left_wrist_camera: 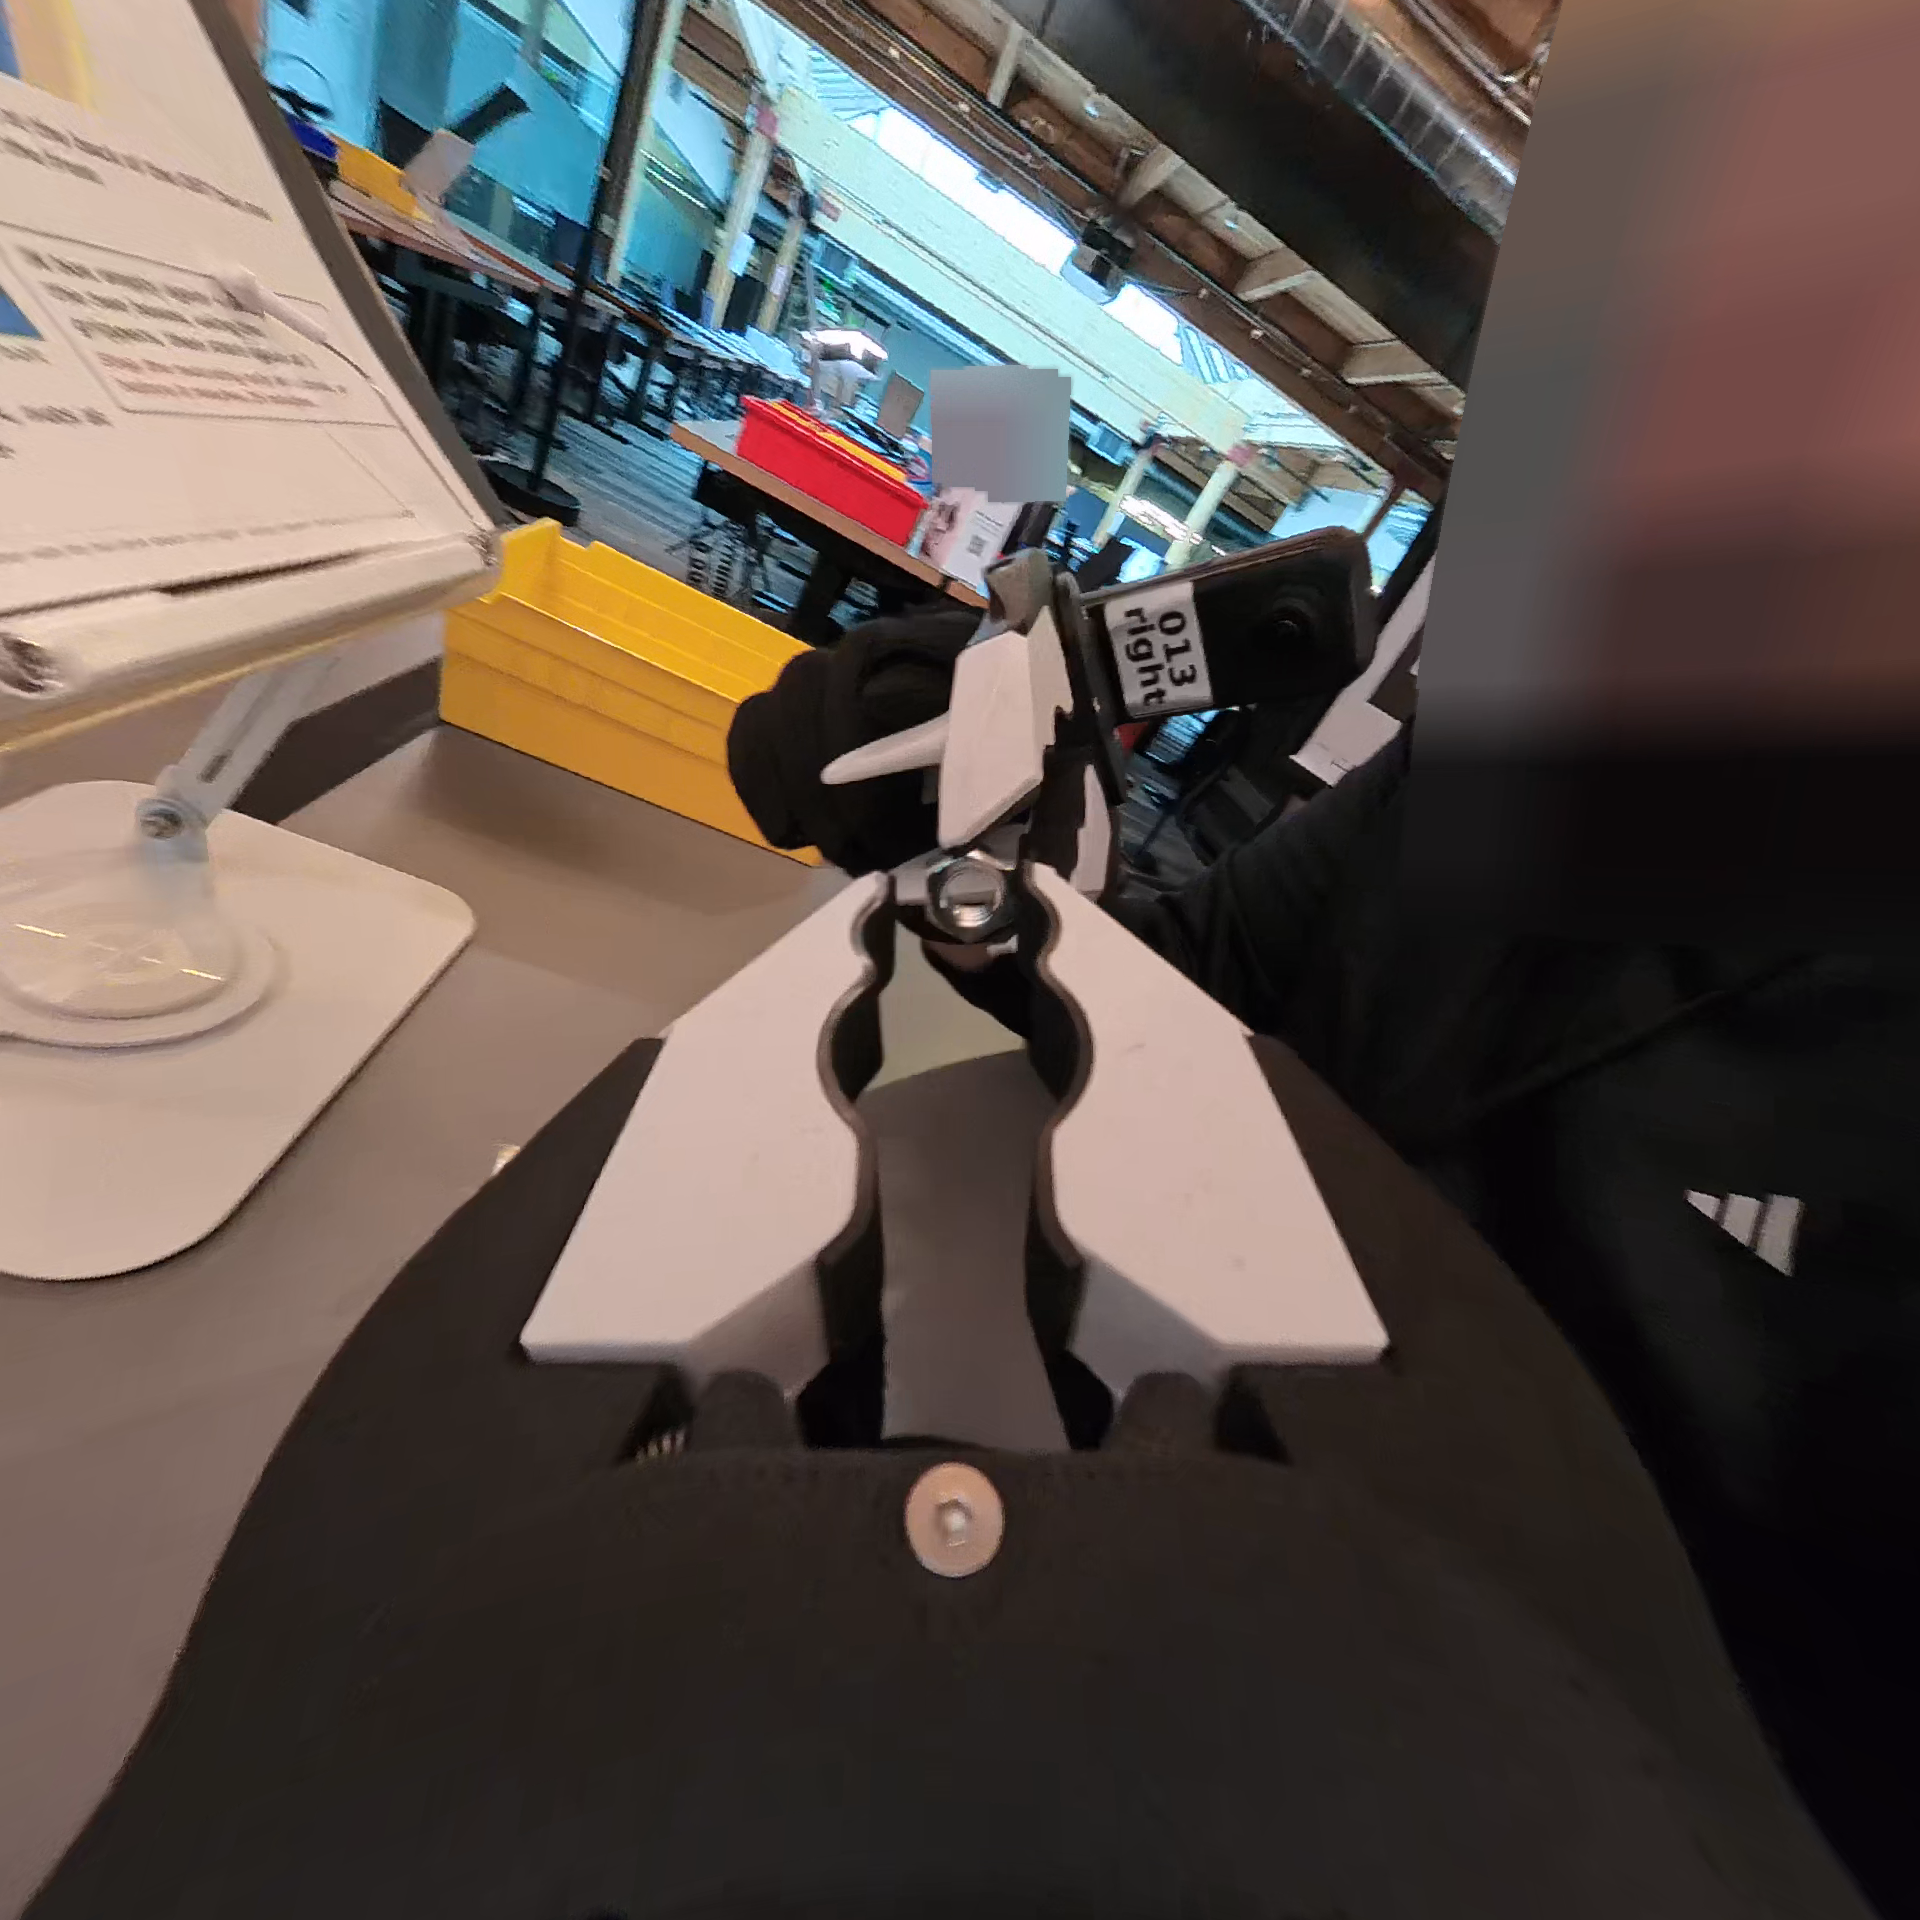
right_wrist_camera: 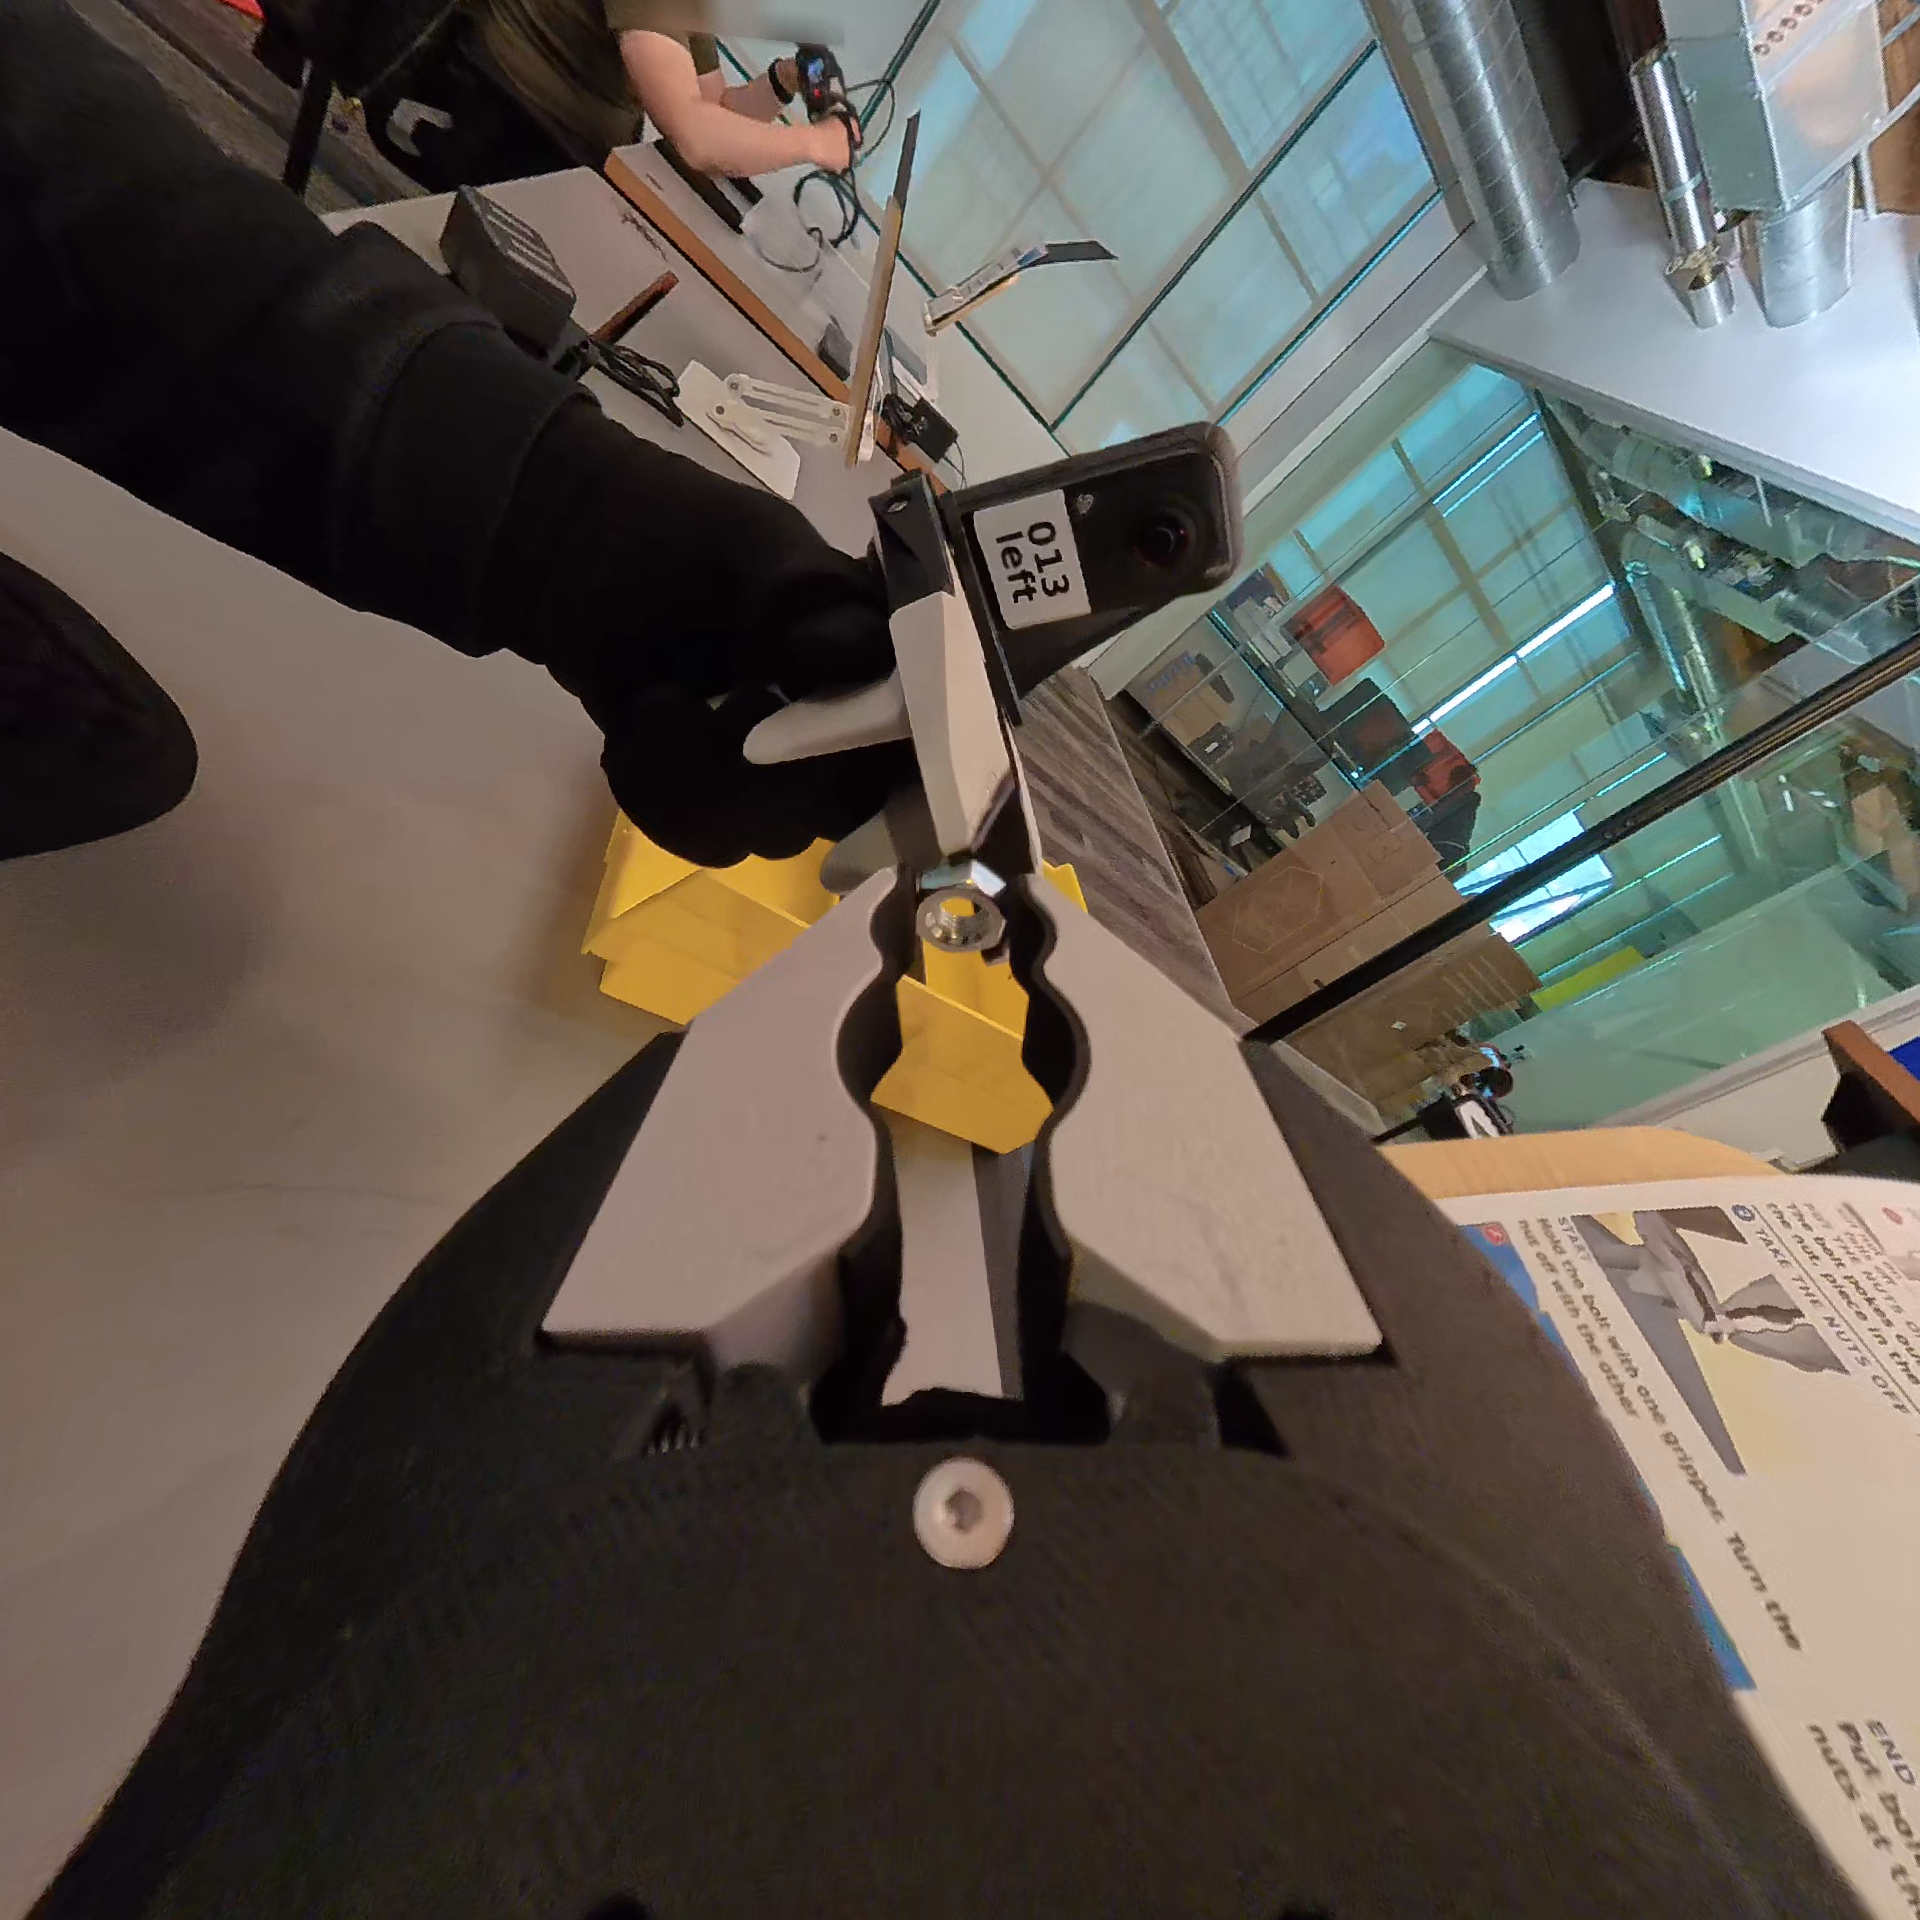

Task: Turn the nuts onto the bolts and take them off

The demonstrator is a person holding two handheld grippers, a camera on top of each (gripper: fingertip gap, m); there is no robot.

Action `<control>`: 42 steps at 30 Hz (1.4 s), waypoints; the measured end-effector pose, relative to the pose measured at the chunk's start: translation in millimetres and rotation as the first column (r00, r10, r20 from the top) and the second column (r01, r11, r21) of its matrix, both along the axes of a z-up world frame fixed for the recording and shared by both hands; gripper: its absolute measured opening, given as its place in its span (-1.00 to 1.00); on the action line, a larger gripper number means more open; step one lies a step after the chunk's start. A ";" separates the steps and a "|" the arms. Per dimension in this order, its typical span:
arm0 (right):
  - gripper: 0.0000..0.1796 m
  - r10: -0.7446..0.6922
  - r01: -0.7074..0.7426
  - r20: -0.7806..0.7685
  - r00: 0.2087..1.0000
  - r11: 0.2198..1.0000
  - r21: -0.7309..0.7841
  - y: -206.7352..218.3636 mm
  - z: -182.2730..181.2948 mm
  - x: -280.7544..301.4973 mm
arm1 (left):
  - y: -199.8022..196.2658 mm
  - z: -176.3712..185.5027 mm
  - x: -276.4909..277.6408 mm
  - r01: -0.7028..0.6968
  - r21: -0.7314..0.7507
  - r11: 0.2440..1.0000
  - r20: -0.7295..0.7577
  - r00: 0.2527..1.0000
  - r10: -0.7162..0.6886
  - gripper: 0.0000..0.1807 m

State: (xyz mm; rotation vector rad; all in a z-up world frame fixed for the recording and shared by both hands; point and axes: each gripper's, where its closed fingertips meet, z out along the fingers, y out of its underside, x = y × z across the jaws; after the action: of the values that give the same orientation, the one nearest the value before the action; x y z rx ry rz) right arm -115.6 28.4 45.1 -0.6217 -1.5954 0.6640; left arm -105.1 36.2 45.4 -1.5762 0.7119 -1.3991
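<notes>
Your two grippers meet tip to tip above the grey bench [left_wrist_camera: 582, 831], with the stack of yellow bins [left_wrist_camera: 613, 665] behind them serving as the fixed mark for everything here.

In the left wrist view, your left gripper [left_wrist_camera: 961, 906] pinches a silver bolt [left_wrist_camera: 971, 902] at its very tips, in front of the yellow bins and to their right. The white fingers [left_wrist_camera: 748, 1122] are drawn close together, touching the metal on both sides. A hexagonal face of the hardware points toward the camera. Your right gripper [left_wrist_camera: 997, 847] comes down onto the same spot from above, held in a black-gloved hand [left_wrist_camera: 831, 727] that overlaps the right end of the bins.

In the right wrist view, your right gripper [right_wrist_camera: 961, 914] clamps a silver nut [right_wrist_camera: 958, 920], its threaded hole facing the lens, directly in front of the yellow bins [right_wrist_camera: 935, 1060]. Your left gripper [right_wrist_camera: 961, 852] reaches in from above, its tips closed on the bolt head [right_wrist_camera: 961, 868], which sits just against the nut. A black glove [right_wrist_camera: 686, 675] grips its handle, above the bins.

Whether the nut is threaded onto the bolt or only pressed against it cannot be told from either view.

Left of the bins, a white stand [left_wrist_camera: 208, 987] holds up an instruction sheet [left_wrist_camera: 177, 343]. Beyond the bins, a red tray [left_wrist_camera: 826, 462] rests on another table.
</notes>
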 end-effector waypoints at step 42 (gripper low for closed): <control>-0.69 -0.004 0.299 0.862 0.507 0.939 -0.172 89.3 -220.2 88.7 | 22.0 -54.5 -0.2 -0.140 -0.017 0.990 -0.344 0.930 0.125 -0.75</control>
State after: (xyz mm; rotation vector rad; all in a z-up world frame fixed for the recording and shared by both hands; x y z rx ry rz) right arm -27.0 117.6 -175.1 -1.4895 -2.3323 0.4692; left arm -105.3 58.2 -9.1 -1.8902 0.7665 -1.0566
